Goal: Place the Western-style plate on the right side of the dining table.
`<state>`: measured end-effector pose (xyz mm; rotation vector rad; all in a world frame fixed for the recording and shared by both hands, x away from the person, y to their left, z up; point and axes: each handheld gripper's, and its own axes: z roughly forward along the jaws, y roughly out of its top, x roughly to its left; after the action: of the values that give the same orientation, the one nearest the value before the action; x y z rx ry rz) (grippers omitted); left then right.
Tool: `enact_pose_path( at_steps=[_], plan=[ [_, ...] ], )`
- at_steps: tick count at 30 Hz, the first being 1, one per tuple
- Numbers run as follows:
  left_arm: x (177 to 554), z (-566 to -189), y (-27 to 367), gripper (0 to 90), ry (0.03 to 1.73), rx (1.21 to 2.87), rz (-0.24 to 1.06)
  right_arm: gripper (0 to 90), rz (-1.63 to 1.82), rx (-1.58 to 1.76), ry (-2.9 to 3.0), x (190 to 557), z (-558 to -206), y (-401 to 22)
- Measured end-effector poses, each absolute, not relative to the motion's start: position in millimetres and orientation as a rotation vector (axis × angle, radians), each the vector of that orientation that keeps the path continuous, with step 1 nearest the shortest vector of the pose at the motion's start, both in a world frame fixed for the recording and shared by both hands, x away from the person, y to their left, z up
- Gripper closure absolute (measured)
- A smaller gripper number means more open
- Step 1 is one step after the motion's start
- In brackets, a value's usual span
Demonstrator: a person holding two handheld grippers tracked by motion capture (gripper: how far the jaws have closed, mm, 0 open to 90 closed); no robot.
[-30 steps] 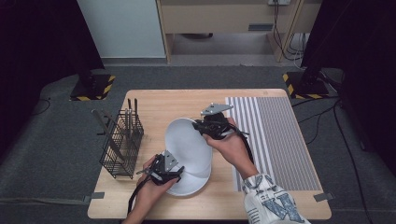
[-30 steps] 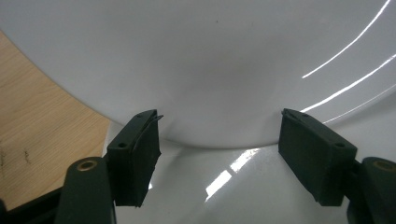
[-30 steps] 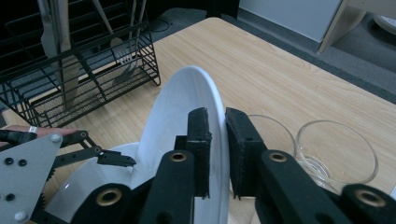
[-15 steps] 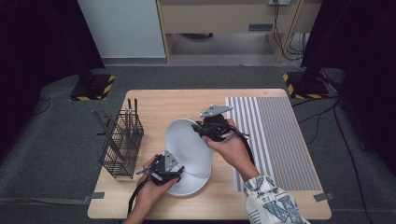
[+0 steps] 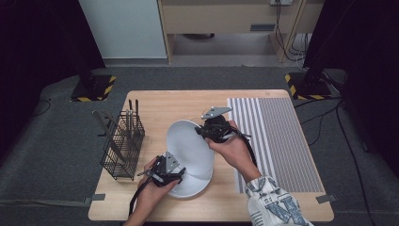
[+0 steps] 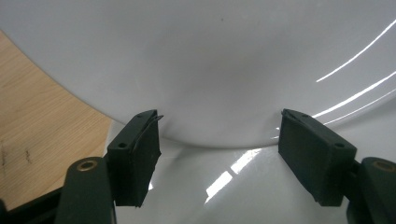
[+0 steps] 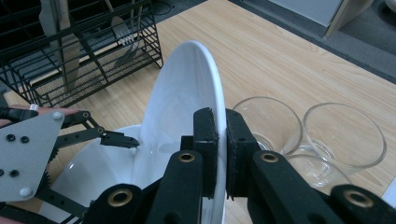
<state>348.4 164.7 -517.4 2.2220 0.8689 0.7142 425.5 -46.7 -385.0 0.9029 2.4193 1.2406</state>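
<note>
A white plate (image 5: pixel 188 146) (image 7: pixel 182 93) stands tilted up on its edge. My right gripper (image 5: pixel 203 133) (image 7: pixel 219 116) is shut on its upper rim; the jaws have just been closing with that rim between them. The plate's lower edge rests in a second white plate (image 5: pixel 193 188) (image 7: pixel 102 168) that lies flat on the wooden table (image 5: pixel 160 106). My left gripper (image 5: pixel 181 172) (image 6: pixel 219 126) is open at the near left of the flat plate (image 6: pixel 233 186). Its jaws stand wide either side of the tilted plate's (image 6: pixel 210 60) lower curve without pressing on it.
A black wire basket (image 5: pixel 120 146) (image 7: pixel 70 51) with utensils stands at the table's left. Three clear glass bowls (image 7: pixel 266 126) (image 7: pixel 343 130) (image 7: pixel 317 172) sit close behind the tilted plate. A grey striped mat (image 5: pixel 277 136) covers the table's right part.
</note>
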Motion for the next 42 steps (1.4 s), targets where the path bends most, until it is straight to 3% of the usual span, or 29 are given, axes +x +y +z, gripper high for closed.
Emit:
enact_pose_path(
  at_steps=[6, 24, 28, 32, 42],
  plan=[
    [350.9, -509.3, 165.4, 28.0, 0.875, 2.162, 0.699, 85.8, 1.21, 0.9, 2.399, 431.9, -381.4, -46.4],
    [356.3, -517.6, 150.6, 33.8, 0.833, 2.231, 0.644, 85.6, 1.191, 0.838, 2.395, 424.0, -377.1, -40.8],
    [356.0, -517.6, 150.6, 34.6, 0.832, 2.232, 0.649, 82.2, 1.207, 0.825, 2.403, 420.3, -376.4, -39.8],
    [355.1, -518.0, 150.1, 34.5, 0.832, 2.229, 0.66, 72.7, 1.223, 0.801, 2.421, 417.5, -378.7, -40.1],
    [354.6, -517.9, 149.6, 34.5, 0.826, 2.232, 0.668, 73.5, 1.227, 0.841, 2.474, 418.4, -379.1, -44.3]
  ],
)
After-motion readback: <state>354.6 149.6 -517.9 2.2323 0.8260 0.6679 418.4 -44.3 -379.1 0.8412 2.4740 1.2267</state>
